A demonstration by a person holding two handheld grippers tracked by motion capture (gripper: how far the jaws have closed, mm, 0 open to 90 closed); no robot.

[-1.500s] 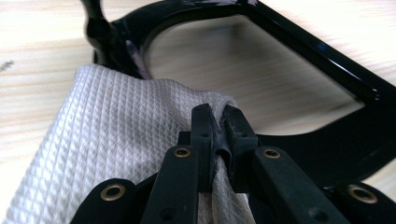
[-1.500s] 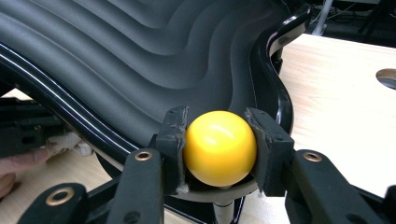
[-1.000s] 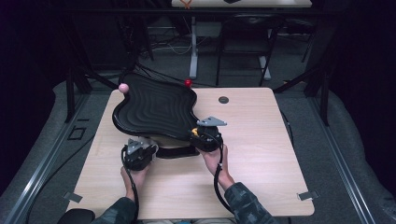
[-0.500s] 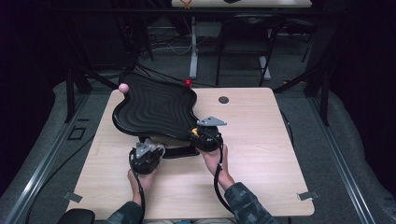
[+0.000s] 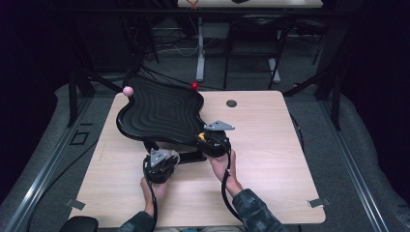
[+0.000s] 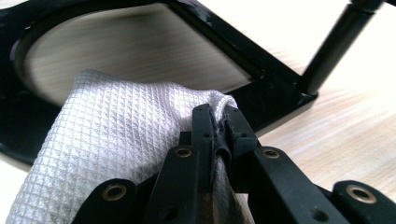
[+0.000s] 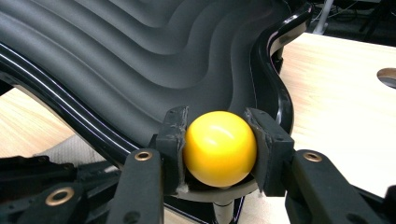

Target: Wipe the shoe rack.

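A black wavy tray point(image 5: 159, 113) stands on a black stand at the table's back left, with a pink ball point(image 5: 127, 91), a red ball point(image 5: 195, 86) and a yellow ball point(image 5: 201, 137) at its corners. My right gripper point(image 7: 218, 122) is shut on the yellow ball point(image 7: 219, 147) at the tray's point(image 7: 140, 56) near corner. My left gripper point(image 6: 217, 112) is shut on a white waffle-weave cloth point(image 6: 116, 140), which lies against the stand's flat black base point(image 6: 275, 88). In the high view the left gripper point(image 5: 173, 157) sits just below the tray's front edge, beside the right gripper point(image 5: 205, 140).
A thin black rod point(image 6: 334, 46) rises from the base's corner. A round cable hole point(image 5: 231, 103) sits in the wooden tabletop point(image 5: 270, 145) right of the tray. The left gripper's body point(image 7: 46, 186) lies low beside the right one.
My left gripper has slid to the right along the table with the cloth, in under the tray's front edge at the base. The right gripper has stayed on the yellow ball.
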